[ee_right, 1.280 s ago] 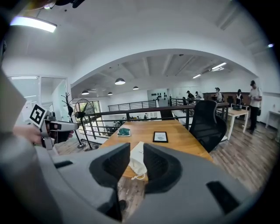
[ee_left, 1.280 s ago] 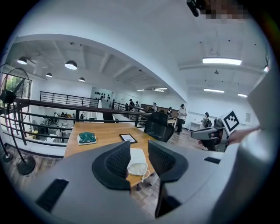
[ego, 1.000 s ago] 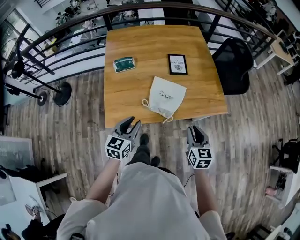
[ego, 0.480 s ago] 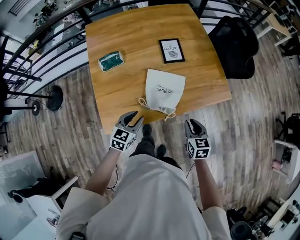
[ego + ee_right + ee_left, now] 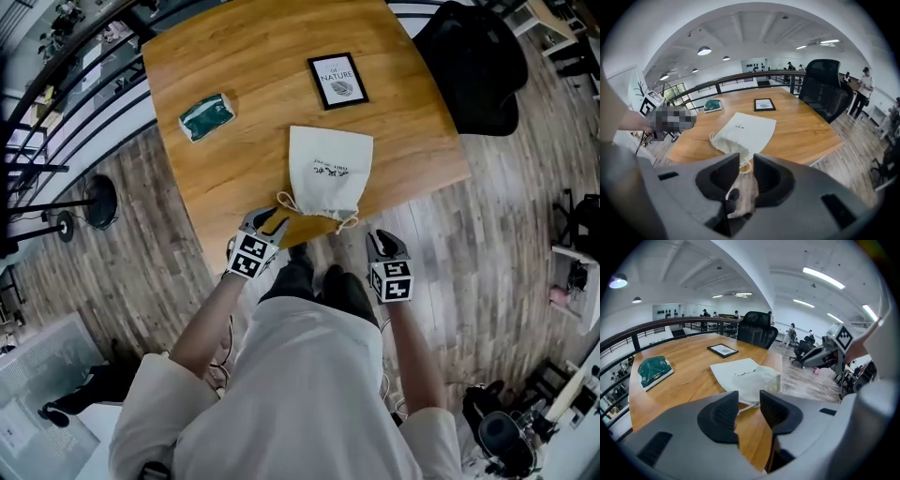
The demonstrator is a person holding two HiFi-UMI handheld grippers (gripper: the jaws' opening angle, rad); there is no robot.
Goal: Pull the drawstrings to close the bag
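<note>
Drawstring bag (image 5: 328, 173) mouth at table's (image 5: 234, 56) near edge, bare wood either side; left gripper (image 5: 268, 223) empty, jaws just been opening, right gripper (image 5: 382, 241) spread, empty, both near that edge.

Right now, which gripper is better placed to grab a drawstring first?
Probably the left gripper: its fingers, just opening and empty, hang at the table edge beside a drawstring loop; the right gripper is off the table.
</note>
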